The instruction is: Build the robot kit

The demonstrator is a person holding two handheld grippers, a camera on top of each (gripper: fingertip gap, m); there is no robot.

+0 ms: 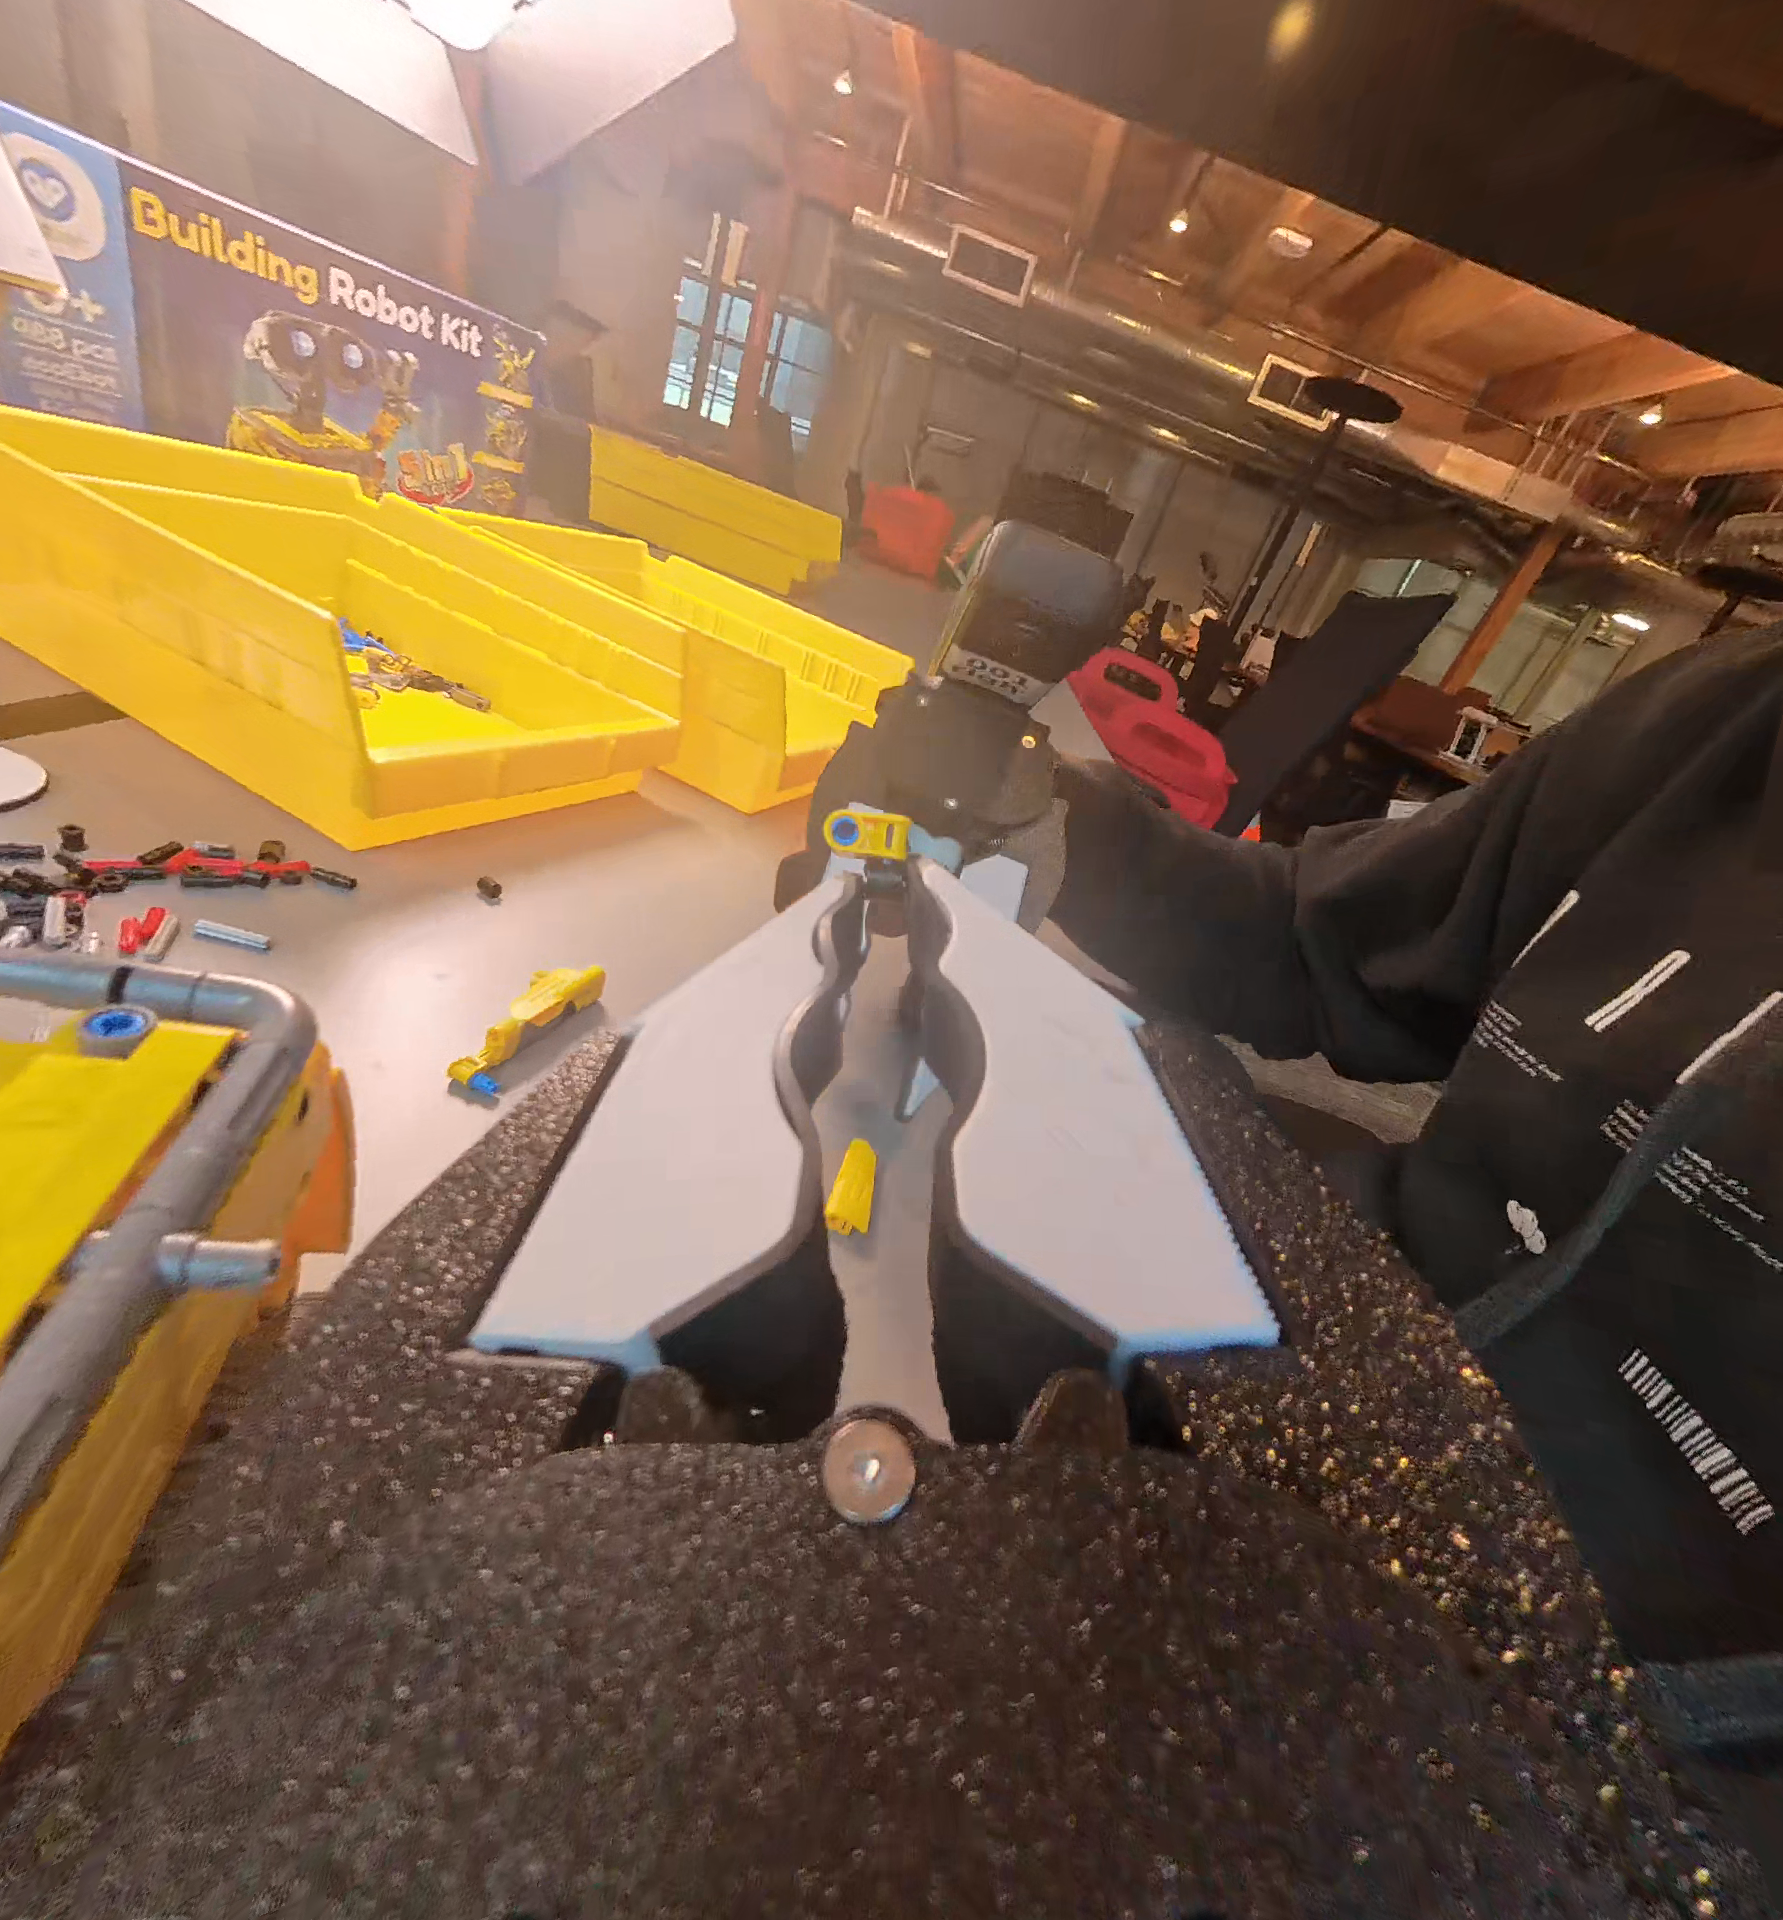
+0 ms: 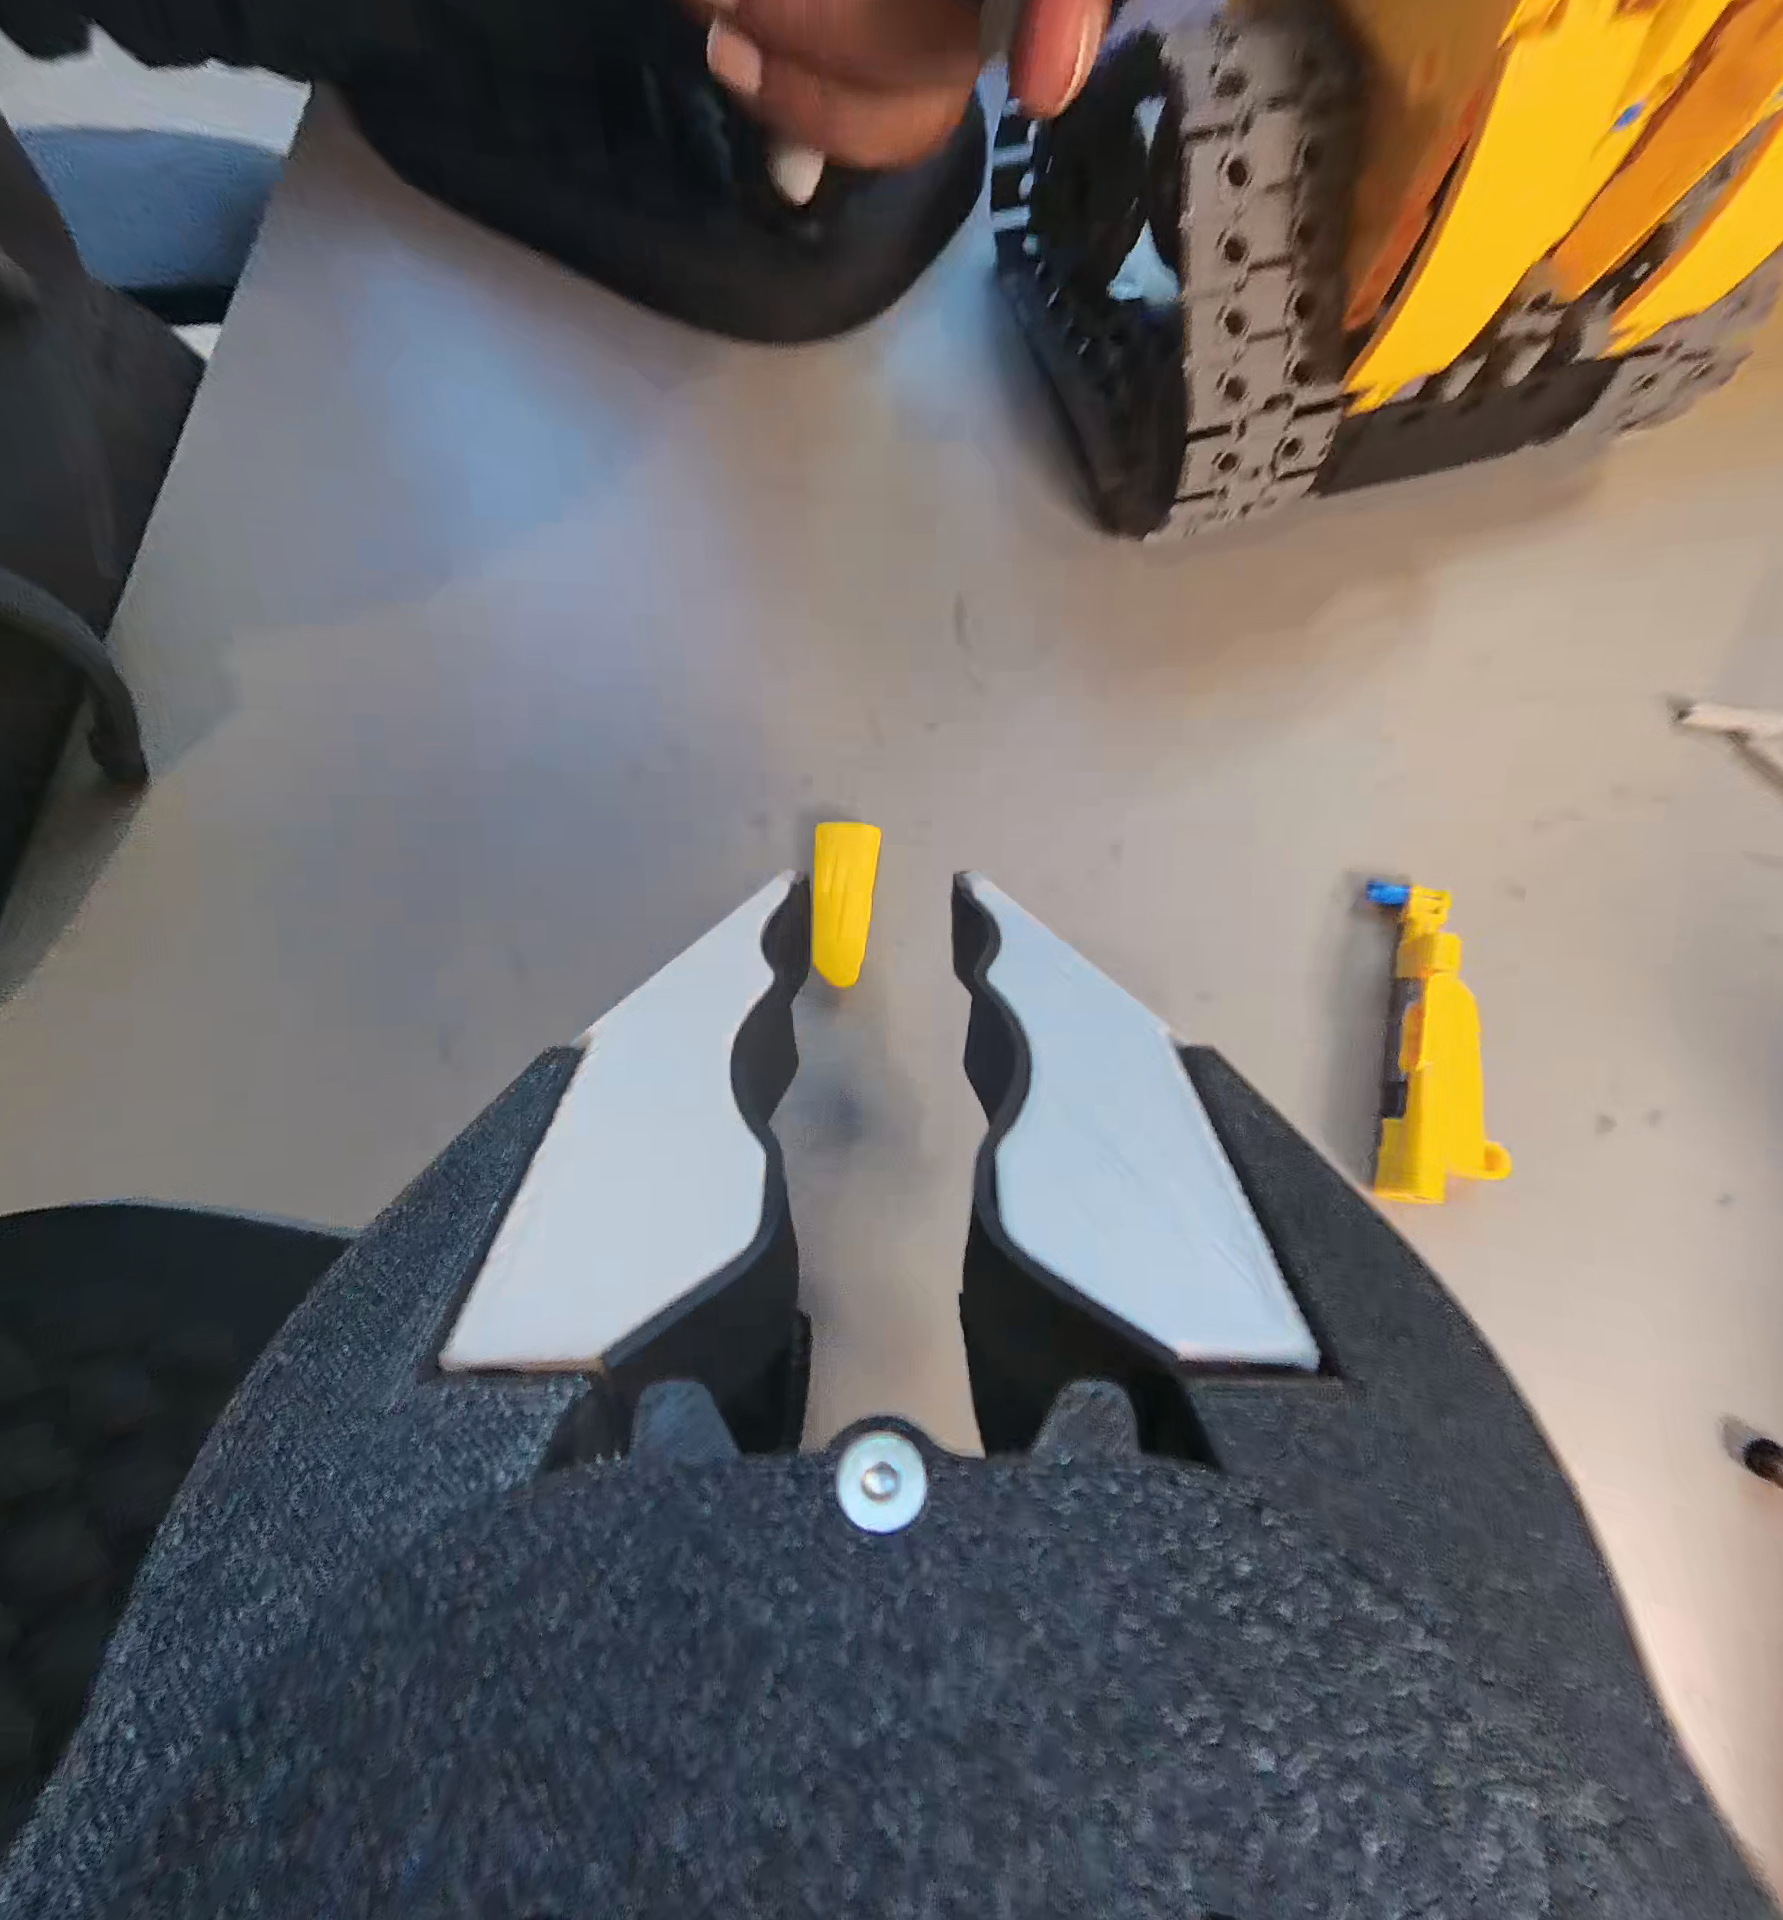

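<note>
My left gripper (image 1: 871,873) is shut on a small yellow connector (image 1: 869,834) with a blue pin, held above the grey table (image 1: 554,914). My right gripper (image 2: 879,883) is open and low over the table. A small yellow tapered piece (image 2: 845,904) lies between its fingertips, close to the left finger. The same piece shows in the left wrist view (image 1: 851,1184), seen through the gap under my left fingers. The right gripper's body (image 1: 960,758) also shows there, held by a person in a black sleeve (image 1: 1386,914).
A yellow and grey tracked model (image 2: 1386,260) stands near, also in the left wrist view (image 1: 87,1195). A small yellow assembly (image 2: 1432,1049) lies to the right. Yellow bins (image 1: 347,644), a kit box (image 1: 295,312) and several loose parts (image 1: 87,883) sit farther back. A hand (image 2: 866,73) is at the top. One gripper's finger ends stand about 12 centimetres off the other's.
</note>
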